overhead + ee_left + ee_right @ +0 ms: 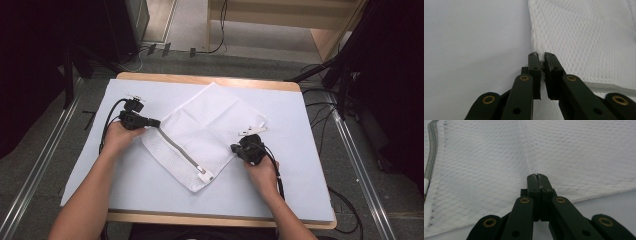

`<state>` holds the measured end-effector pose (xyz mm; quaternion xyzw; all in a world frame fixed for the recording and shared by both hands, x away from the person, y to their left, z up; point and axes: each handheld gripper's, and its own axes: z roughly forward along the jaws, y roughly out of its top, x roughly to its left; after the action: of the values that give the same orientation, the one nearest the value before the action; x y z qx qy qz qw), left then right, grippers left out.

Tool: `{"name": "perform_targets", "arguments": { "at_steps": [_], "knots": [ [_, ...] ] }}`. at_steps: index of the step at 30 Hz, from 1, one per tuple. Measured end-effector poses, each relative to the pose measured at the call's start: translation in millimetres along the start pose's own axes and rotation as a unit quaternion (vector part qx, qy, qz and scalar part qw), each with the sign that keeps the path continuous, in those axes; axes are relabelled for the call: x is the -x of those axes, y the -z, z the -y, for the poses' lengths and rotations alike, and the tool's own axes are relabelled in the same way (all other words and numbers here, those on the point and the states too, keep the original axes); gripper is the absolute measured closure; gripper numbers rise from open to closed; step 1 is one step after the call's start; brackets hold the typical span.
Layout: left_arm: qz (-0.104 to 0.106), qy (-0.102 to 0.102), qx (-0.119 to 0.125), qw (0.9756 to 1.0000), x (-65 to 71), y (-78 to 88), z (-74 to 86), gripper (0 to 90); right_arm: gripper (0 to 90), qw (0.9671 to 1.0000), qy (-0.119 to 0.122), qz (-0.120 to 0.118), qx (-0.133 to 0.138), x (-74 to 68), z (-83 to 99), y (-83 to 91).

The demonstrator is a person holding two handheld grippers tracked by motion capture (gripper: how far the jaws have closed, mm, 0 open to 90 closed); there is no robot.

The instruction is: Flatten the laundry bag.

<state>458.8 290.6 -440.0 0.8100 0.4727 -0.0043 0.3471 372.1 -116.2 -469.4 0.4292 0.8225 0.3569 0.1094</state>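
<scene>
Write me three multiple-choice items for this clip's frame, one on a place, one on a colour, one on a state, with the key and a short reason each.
1. Where does the zipper run on the mesh bag?
A. along the edge nearest the person
B. along the far edge
C. across the middle

2. What colour is the mesh bag?
A. blue
B. white
C. black

3. What is the left tool doing?
A. hanging open above the table
C. holding a pen
B. pinching the bag's edge

Key: 1 A, the high view shows the grey strip on the bag's near-left edge, ending in a white tab. 2 B, white netting shows in both gripper views. 3 B, the left gripper view shows fabric caught between the nearly closed jaws; the right tool likewise clamps the bag's opposite edge.
</scene>
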Motion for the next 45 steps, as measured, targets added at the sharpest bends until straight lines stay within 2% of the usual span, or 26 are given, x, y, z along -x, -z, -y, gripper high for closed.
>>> {"name": "perform_targets", "arguments": {
  "at_steps": [1,9,11,13,15,17,19,22,24,30,32,38,41,45],
  "knots": [
    [-0.001,-0.003,-0.003,1.0,2.9,1.2,1.1,85.1,90.0,1.0,-0.004,-0.001,-0.003,5.7,-1.7,0.0],
    [0.004,-0.006,0.012,0.9999,17.3,9.4,12.3,85.1,90.0,0.9998,-0.019,-0.002,0.0,25.0,-10.2,-4.2],
    [0.005,-0.008,0.013,0.9999,19.2,10.0,14.1,85.0,90.0,0.9998,-0.02,-0.001,0.0,27.0,-11.7,-5.4],
    [0.002,-0.017,0.01,0.9998,26.8,12.6,19.3,85.0,90.0,0.9997,-0.023,0.0,-0.001,31.9,-16.1,-7.4],
    [0.002,-0.017,0.015,0.9997,32.5,14.3,22.6,84.9,90.0,0.9998,-0.02,0.003,0.005,34.8,-17.7,-9.3],
    [0.0,-0.02,0.02,0.9996,37.0,16.4,25.6,84.8,90.0,0.9997,-0.025,0.0,-0.003,37.9,-21.1,-12.1],
    [-0.004,-0.021,0.022,0.9995,40.4,18.4,28.9,84.8,90.0,0.9997,-0.026,0.001,0.0,40.3,-23.9,-13.7],
    [-0.004,-0.02,0.025,0.9995,44.5,21.0,33.6,84.6,90.0,0.9997,-0.026,-0.001,0.006,43.0,-27.3,-16.1],
    [-0.006,-0.02,0.024,0.9995,46.1,22.7,36.4,84.5,90.0,0.9996,-0.029,-0.003,-0.003,44.4,-31.2,-17.6],
    [-0.006,-0.009,0.023,0.9997,48.7,25.6,45.7,84.2,90.0,0.9996,-0.027,-0.006,0.004,47.0,-37.2,-22.1],
    [-0.008,-0.009,0.026,0.9996,50.3,27.0,48.3,84.2,90.0,0.9996,-0.028,-0.007,-0.002,47.6,-39.8,-23.6],
    [-0.014,-0.011,0.033,0.9993,59.1,31.8,56.4,84.1,90.0,0.9995,-0.029,-0.011,0.003,49.2,-44.4,-24.6],
    [-0.017,-0.013,0.03,0.9993,62.6,32.9,59.5,84.0,90.0,0.9993,-0.034,-0.015,0.004,49.3,-44.6,-26.4],
    [-0.016,-0.015,0.024,0.9995,70.4,34.1,66.4,83.4,90.0,0.9996,-0.027,-0.01,0.004,47.0,-46.8,-30.5]
  ]
}}
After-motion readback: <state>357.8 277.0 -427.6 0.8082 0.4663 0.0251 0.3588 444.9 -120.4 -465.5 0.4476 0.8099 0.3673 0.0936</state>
